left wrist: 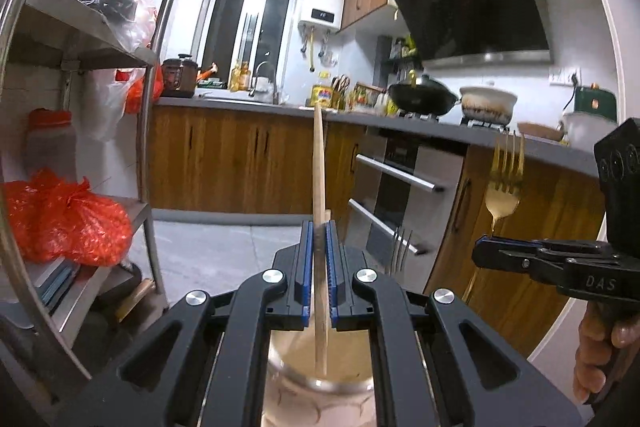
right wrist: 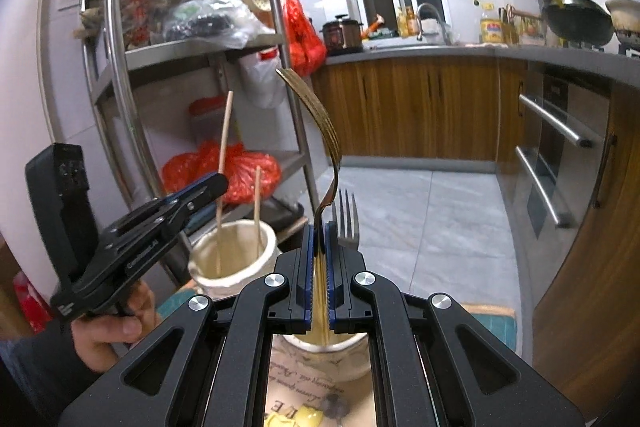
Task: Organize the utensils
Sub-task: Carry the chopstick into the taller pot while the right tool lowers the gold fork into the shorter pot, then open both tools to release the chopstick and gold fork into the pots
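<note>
My left gripper (left wrist: 319,227) is shut on an upright wooden chopstick (left wrist: 319,163) whose lower end reaches into a cream jar (left wrist: 320,379) right below. In the right wrist view that left gripper (right wrist: 218,183) holds the chopstick (right wrist: 224,135) over the cream jar (right wrist: 232,267), where a second chopstick (right wrist: 258,211) stands. My right gripper (right wrist: 319,227) is shut on the handle of a gold fork (right wrist: 320,123), tines up, above a printed jar (right wrist: 320,359). A silver fork (right wrist: 347,219) stands in that jar. The left wrist view shows the right gripper (left wrist: 486,247) with the gold fork (left wrist: 505,183).
A steel shelf rack (right wrist: 120,75) with red bags (right wrist: 224,171) stands just behind the jars. A grey counter (left wrist: 248,105) with wooden cabinets and an oven (left wrist: 396,183) lies across the tiled floor (right wrist: 420,227). A hand (right wrist: 112,331) grips each tool.
</note>
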Demonstrator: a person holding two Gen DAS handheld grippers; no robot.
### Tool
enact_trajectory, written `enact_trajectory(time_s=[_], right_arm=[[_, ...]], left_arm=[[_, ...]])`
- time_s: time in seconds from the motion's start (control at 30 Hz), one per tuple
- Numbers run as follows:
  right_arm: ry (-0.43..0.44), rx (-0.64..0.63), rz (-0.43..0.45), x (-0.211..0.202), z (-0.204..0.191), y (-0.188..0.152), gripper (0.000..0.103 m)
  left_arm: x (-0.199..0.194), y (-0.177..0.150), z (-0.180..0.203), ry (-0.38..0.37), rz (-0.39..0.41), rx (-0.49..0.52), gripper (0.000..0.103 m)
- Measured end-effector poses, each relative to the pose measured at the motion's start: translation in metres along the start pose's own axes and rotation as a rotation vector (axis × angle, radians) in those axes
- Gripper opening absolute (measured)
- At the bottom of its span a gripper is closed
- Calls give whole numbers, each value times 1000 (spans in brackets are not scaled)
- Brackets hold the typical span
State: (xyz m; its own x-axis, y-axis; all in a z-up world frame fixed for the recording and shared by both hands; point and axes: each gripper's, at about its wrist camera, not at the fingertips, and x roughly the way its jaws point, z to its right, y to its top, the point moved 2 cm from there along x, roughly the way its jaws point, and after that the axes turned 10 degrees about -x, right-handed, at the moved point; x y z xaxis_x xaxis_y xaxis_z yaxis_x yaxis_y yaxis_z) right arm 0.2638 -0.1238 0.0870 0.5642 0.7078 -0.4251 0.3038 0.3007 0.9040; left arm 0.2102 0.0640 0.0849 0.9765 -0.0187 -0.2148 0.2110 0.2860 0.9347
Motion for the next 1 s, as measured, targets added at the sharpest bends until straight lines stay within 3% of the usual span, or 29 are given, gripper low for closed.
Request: enact_trajectory(time_s=[0.5,1.0], right_arm=[[15,43,-75,35,6,-12,6],[28,118,-54,59,20,-10,6]], left_arm=[[29,-10,-3,115,-218,12,6],[36,-11,0,115,-229,35,8]])
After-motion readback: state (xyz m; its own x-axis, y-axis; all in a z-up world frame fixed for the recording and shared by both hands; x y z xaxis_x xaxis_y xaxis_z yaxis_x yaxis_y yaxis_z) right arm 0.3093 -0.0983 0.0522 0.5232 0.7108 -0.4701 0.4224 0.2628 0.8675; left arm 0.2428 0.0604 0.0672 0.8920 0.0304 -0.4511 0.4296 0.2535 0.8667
